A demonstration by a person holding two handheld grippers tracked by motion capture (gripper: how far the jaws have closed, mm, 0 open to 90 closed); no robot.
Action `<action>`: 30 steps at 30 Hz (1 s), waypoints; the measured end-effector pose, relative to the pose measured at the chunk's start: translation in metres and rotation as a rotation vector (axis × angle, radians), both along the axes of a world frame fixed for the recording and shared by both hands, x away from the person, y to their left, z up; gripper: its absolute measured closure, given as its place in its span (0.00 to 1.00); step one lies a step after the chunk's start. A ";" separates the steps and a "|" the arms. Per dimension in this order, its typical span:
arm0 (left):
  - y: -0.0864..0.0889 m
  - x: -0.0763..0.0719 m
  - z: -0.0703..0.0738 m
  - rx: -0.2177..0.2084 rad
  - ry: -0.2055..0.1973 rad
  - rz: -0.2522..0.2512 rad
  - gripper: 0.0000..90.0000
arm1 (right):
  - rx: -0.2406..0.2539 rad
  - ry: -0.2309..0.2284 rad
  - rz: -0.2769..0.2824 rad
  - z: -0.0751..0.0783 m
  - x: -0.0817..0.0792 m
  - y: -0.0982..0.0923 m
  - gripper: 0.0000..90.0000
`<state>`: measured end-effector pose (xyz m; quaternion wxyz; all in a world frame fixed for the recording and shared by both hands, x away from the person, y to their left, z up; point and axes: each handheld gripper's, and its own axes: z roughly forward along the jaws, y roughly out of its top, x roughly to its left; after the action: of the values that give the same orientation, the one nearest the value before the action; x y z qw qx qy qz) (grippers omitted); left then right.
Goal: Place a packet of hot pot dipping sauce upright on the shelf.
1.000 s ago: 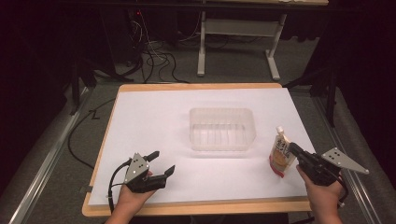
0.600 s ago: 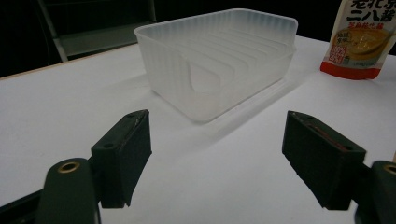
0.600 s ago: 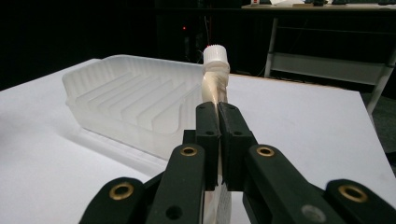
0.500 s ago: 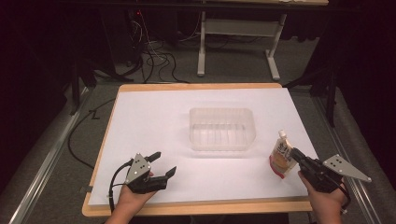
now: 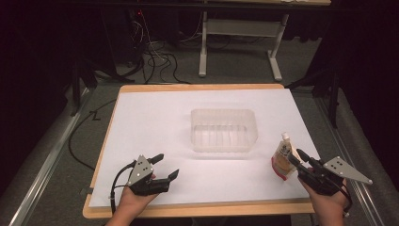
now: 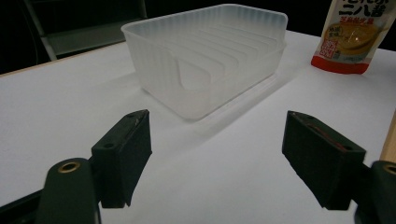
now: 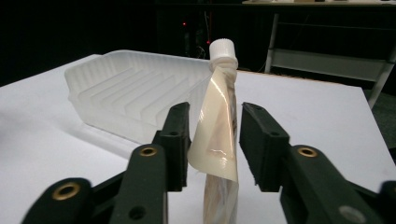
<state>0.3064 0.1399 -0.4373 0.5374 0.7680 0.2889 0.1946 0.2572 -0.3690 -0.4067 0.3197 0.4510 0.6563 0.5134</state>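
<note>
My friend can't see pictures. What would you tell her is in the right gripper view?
A floppy cream pouch with a white screw cap stands between two black gripper jaws, which are close around it but not yet squeezing. Behind it, a clear ribbed plastic tub sits on a white table.

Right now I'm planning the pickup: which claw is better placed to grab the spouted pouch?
Right. The right claw already straddles the spouted pouch, jaws open either side. The left claw sits open, across the table.
</note>
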 end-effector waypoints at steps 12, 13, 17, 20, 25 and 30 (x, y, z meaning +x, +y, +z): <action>-0.002 0.000 0.000 0.006 -0.001 -0.012 0.27 | 0.003 0.035 0.005 -0.005 -0.001 0.002 0.47; -0.003 0.001 0.000 0.005 -0.001 -0.015 0.27 | -0.006 0.050 -0.001 -0.007 -0.001 0.002 0.45; -0.005 0.002 0.001 0.004 -0.002 -0.023 0.27 | -0.032 0.063 -0.015 -0.009 -0.003 0.002 0.46; -0.007 0.002 0.001 0.003 -0.003 -0.028 0.27 | -0.055 0.058 -0.041 -0.010 -0.005 0.005 0.43; -0.009 0.003 0.001 0.005 -0.004 -0.034 0.27 | -0.048 0.061 -0.047 -0.012 -0.007 0.005 0.38; -0.009 0.003 0.001 0.005 -0.005 -0.037 0.27 | -0.023 0.100 -0.063 -0.014 -0.004 0.004 0.33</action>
<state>0.3099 0.1305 -0.4365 0.5396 0.7742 0.2725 0.1874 0.2527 -0.3655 -0.4211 0.3075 0.4928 0.6629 0.4724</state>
